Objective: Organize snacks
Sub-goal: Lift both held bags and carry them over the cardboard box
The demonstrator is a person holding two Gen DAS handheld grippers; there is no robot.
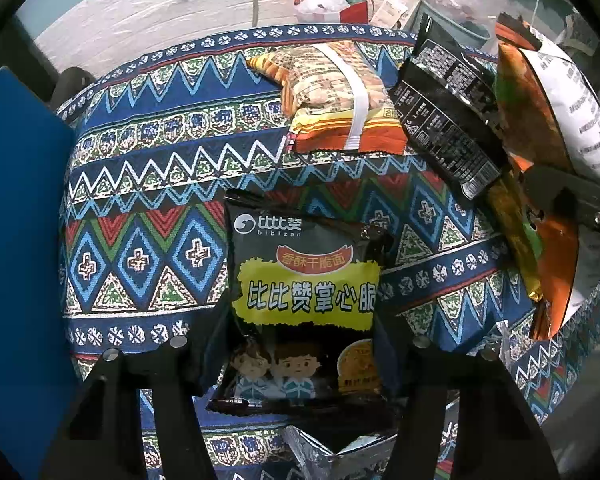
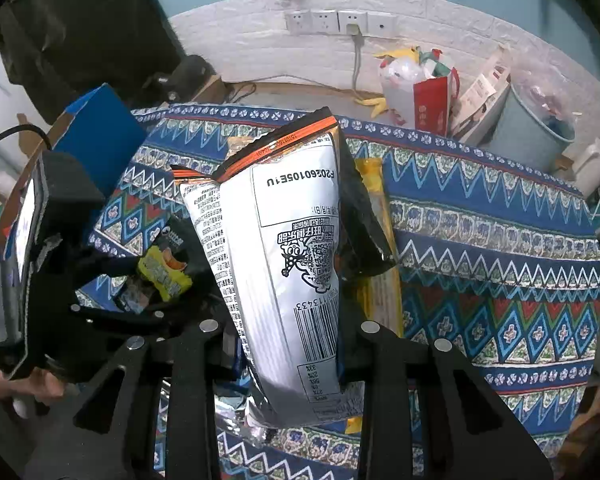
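Noodle packet (image 1: pixel 304 304) lies on tablecloth (image 1: pixel 148 184)

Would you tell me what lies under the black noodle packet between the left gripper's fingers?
Under the black noodle packet the patterned tablecloth shows, and a crumpled silver wrapper pokes out at its near edge. Whatever lies beneath its middle is covered.

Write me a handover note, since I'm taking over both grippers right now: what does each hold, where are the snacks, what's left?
Left hand-held gripper: a black noodle packet sits between its fingers; contact is unclear.
Right hand-held gripper: shut on a bunch of packets, a white-backed bag in front, lifted over the patterned cloth.
One yellow-orange packet lies flat on the cloth, towards the wall.
Done: several snacks gathered in the right gripper.
Left: probably collect the black packet and the yellow-orange one.
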